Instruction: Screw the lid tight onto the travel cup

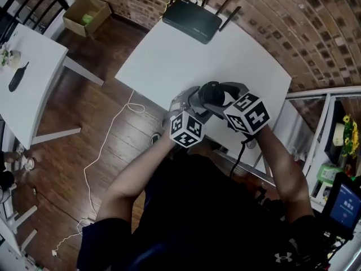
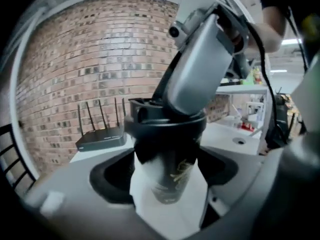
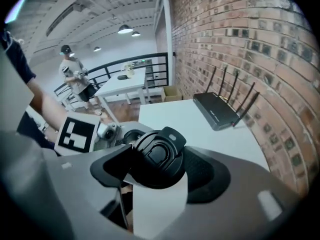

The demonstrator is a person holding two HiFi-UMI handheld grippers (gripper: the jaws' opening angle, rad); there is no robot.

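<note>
A dark travel cup point(image 2: 172, 159) with gold print stands upright between my left gripper's point(image 2: 169, 184) jaws, which are shut on its body. Its black flip-top lid point(image 2: 167, 123) sits on the rim. From above, my right gripper point(image 3: 156, 166) is shut on the lid point(image 3: 157, 156), one jaw on each side. In the head view both grippers meet over the near edge of the white table point(image 1: 169, 55): the left gripper point(image 1: 194, 99) from the left, the right gripper point(image 1: 219, 96) from the right, with the lid point(image 1: 211, 92) between them. The cup body is hidden there.
A black router point(image 1: 192, 18) with antennas lies at the table's far edge. A cardboard box point(image 1: 87, 14) and a white cable point(image 1: 107, 145) are on the wooden floor. A second white table point(image 1: 22, 78) stands at left, shelving point(image 1: 333, 151) at right. A person point(image 3: 75, 79) stands far back.
</note>
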